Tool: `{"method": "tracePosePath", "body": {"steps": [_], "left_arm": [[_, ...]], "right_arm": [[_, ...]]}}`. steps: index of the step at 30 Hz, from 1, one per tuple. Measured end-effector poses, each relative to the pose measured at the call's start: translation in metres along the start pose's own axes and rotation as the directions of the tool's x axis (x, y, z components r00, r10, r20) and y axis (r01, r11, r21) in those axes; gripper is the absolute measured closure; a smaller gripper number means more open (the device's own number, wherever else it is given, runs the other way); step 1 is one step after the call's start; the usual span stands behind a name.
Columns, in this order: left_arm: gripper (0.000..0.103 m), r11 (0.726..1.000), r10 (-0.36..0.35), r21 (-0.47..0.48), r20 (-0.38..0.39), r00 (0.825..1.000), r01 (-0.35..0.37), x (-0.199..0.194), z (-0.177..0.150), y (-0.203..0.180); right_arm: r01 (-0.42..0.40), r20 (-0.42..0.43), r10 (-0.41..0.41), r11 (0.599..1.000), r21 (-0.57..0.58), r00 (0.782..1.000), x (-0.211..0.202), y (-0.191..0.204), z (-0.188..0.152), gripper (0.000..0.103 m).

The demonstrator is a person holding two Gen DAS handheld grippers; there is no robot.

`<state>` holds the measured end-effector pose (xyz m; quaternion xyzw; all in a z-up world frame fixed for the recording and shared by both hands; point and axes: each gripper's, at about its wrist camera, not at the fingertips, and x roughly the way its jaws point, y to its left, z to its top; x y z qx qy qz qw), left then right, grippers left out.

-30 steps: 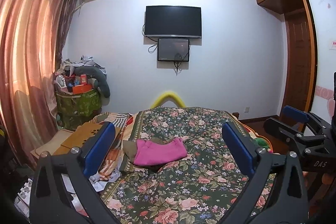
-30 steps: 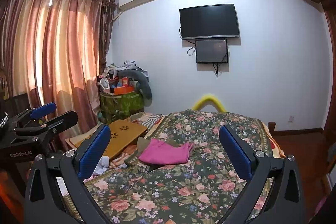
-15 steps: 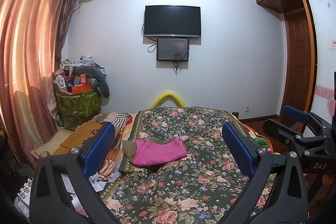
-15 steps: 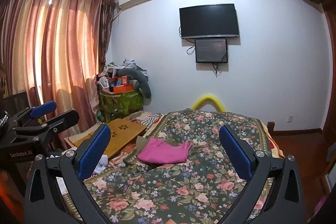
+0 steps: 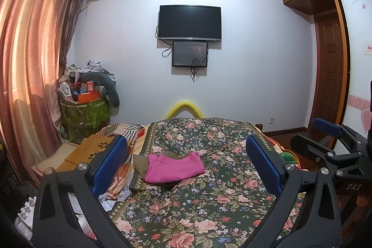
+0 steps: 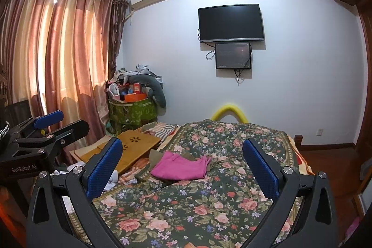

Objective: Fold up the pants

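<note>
Folded pink pants [image 5: 173, 167] [image 6: 182, 167] lie on an olive garment on the floral bedspread [image 5: 209, 201] [image 6: 209, 201], toward its left side. My left gripper [image 5: 186, 162] is open, held above the near part of the bed, well short of the pants, nothing between its blue pads. My right gripper [image 6: 182, 166] is also open and empty, hovering at a similar distance. Each gripper shows at the edge of the other's view: the right gripper [image 5: 330, 138] at far right, the left gripper [image 6: 46, 124] at far left.
A wooden lap table [image 6: 130, 148] and loose papers lie left of the bed. A green box piled with clutter [image 5: 83, 108] stands by the curtains [image 5: 28, 73]. A television [image 5: 189, 22] hangs on the far wall. A wooden door [image 5: 330, 76] is at right.
Both views have shifted very slightly; the pants and bedspread lie as before and both grippers stay open.
</note>
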<state>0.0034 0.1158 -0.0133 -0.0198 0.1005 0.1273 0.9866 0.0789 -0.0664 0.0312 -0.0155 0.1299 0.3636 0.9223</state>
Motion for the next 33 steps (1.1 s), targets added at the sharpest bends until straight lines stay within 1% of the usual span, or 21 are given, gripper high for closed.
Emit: {"method": "tracePosePath", "body": {"steps": [5,9,17,22,33], "left_arm": [[0.0,1.0,-0.005,-0.002,-0.001,1.0,0.005,0.0003,0.0004,0.0002],[0.0,1.0,-0.029,-0.005,-0.01,1.0,0.029,0.0019,0.0009,0.0],[0.0,0.999,-0.038,-0.015,-0.011,0.999,0.038,0.0027,0.0002,0.0011],[0.0,0.998,-0.059,-0.026,-0.028,0.998,0.059,0.0041,0.0009,0.0003],[0.0,0.999,-0.051,-0.012,-0.029,0.998,0.051,0.0079,-0.0004,-0.0051]], "right_arm": [[0.002,0.002,-0.002,1.0,0.002,1.0,-0.0008,-0.0007,-0.0007,0.0],[0.004,0.002,-0.004,1.0,0.005,1.0,-0.0007,-0.0022,-0.0005,0.0],[0.004,0.003,-0.004,1.0,0.008,1.0,-0.0009,-0.0037,-0.0006,0.0],[0.009,0.006,-0.009,1.0,0.011,1.0,-0.0013,-0.0048,-0.0007,0.0],[0.011,-0.001,-0.011,1.0,0.03,1.0,0.001,-0.0089,-0.0023,0.0]]}}
